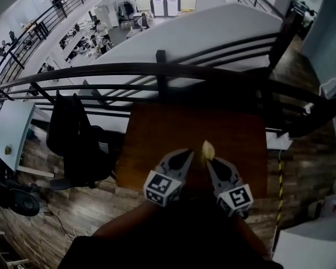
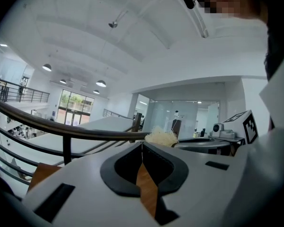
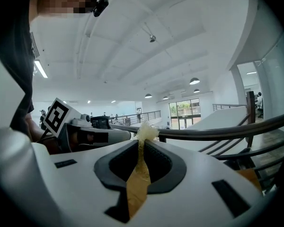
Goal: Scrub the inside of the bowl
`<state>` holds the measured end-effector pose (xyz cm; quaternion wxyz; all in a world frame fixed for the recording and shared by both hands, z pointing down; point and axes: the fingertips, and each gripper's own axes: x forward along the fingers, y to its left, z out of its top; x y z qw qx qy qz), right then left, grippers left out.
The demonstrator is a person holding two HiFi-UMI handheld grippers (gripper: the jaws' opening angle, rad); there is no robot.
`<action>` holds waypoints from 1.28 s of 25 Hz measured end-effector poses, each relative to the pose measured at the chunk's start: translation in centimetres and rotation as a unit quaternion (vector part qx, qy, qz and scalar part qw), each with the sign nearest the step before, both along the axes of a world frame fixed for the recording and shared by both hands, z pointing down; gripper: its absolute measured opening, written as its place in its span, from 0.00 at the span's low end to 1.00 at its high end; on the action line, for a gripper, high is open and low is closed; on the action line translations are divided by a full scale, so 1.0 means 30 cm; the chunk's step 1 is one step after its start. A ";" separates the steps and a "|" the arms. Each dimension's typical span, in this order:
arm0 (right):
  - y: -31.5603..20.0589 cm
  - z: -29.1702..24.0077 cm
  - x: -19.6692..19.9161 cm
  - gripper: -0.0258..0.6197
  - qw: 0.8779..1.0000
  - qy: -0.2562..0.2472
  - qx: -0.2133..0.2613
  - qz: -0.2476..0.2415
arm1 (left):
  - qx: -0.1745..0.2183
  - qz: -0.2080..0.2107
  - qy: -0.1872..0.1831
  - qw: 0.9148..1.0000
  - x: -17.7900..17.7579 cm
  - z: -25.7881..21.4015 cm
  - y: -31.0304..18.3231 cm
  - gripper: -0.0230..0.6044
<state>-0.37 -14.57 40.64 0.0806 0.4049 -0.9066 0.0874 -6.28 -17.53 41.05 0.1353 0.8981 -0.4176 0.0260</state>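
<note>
Bowl: in no view, so its weight and slipperiness cannot be judged. Wooden table (image 1: 157,128) lies below both grippers. Right gripper (image 1: 210,162) is clenched on a pale fibrous scrubber (image 1: 208,150), pinched at its base; it looks light, soft and springy. Left gripper (image 1: 188,153) is closed with nothing between its jaws

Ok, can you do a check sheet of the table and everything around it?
Surface: brown wooden table.
Job's things: pale yellow scrub pad at the right gripper's tip; no bowl seen.
Clutter: nothing seen.
Grippers: left gripper shut, empty; right gripper shut on the scrub pad.
Cables: white cable at the far right, past the railing.
Surroundings: black railing behind the table; black office chair to its left; a lower floor with people beyond.
</note>
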 end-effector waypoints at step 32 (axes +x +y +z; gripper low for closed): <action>-0.195 0.654 0.220 0.11 0.974 0.061 -0.217 -0.028 | -0.252 0.029 -0.101 0.962 0.121 0.811 -0.216 0.09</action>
